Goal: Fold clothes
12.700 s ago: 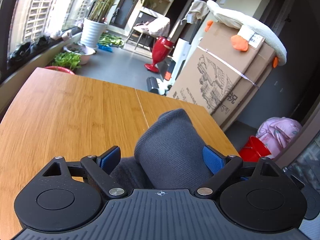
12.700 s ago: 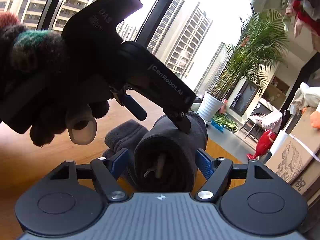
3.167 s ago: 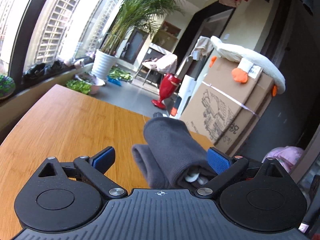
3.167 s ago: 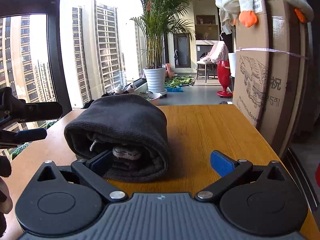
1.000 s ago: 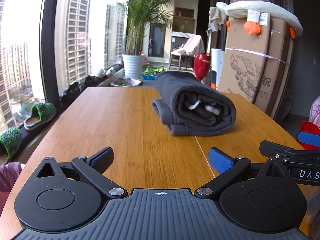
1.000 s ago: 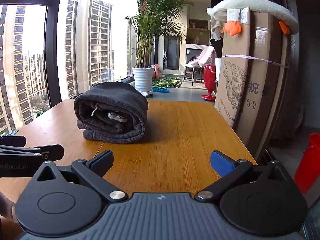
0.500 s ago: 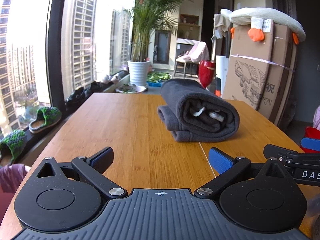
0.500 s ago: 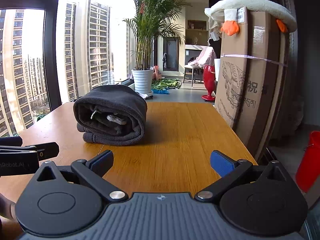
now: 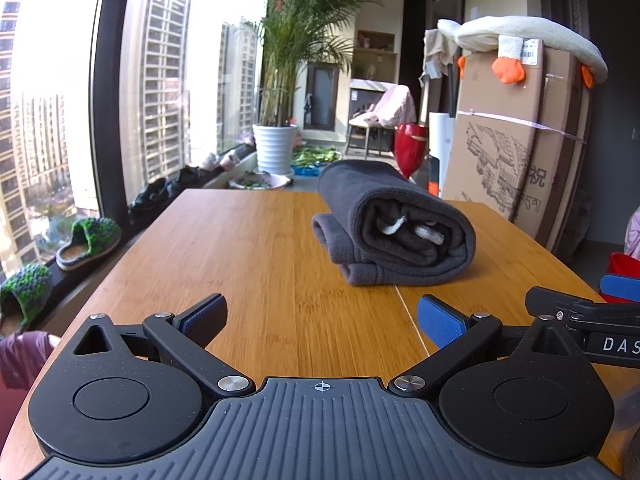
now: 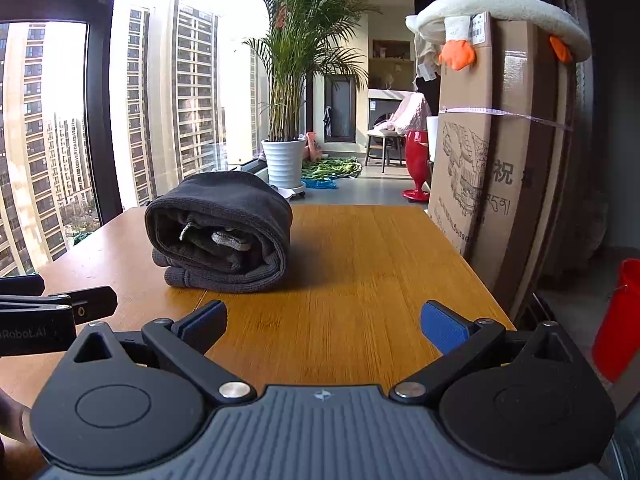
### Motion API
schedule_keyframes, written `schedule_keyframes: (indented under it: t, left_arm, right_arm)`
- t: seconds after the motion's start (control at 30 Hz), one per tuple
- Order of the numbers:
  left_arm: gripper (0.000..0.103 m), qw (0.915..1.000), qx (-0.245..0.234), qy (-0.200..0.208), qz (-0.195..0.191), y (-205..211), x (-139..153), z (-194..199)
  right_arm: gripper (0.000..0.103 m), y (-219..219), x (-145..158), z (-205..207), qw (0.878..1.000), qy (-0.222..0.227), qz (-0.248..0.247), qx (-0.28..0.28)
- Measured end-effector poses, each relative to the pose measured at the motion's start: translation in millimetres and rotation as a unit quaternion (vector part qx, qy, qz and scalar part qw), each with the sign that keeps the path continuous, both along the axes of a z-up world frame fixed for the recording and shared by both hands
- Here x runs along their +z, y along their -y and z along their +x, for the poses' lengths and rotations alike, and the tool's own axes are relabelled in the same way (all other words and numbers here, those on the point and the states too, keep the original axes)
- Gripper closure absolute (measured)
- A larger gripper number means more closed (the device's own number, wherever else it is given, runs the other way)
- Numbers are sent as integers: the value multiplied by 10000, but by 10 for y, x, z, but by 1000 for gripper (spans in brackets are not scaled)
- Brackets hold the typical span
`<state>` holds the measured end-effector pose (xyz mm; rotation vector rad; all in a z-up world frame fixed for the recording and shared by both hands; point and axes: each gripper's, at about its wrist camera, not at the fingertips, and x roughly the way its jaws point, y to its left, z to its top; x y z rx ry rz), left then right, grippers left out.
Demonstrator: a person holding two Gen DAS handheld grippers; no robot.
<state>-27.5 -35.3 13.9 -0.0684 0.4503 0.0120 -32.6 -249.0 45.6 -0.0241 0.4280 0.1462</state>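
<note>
A dark grey garment [image 9: 394,228] lies rolled and folded into a bundle on the wooden table [image 9: 248,248], its open end with light drawstrings facing me. My left gripper [image 9: 322,318] hovers open near the table's front, well short of the bundle, nothing between its blue pads. In the right wrist view the same bundle [image 10: 222,232] sits ahead and to the left. My right gripper [image 10: 324,320] is open too and holds nothing. Each gripper shows at the edge of the other's view.
A tall cardboard box [image 10: 500,152] with a plush goose [image 10: 500,12] on top stands against the table's right side. A potted palm [image 9: 276,148], slippers [image 9: 88,236] on the window sill, a red stool [image 9: 410,150] and a red bucket [image 10: 618,320] lie beyond the table.
Both grippers have let go of the bundle and drawn back from it toward the table's front. Over the last second they retreated a little more, and the bundle stayed still.
</note>
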Motion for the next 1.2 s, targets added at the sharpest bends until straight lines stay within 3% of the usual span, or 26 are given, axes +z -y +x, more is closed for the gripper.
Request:
schedule_keyframes:
  t: [1.2]
  left_arm:
    - [0,10000,2,2,-51,-16,-14,0]
  right_arm:
    - [0,14,-2,18,10000,-71,54,0]
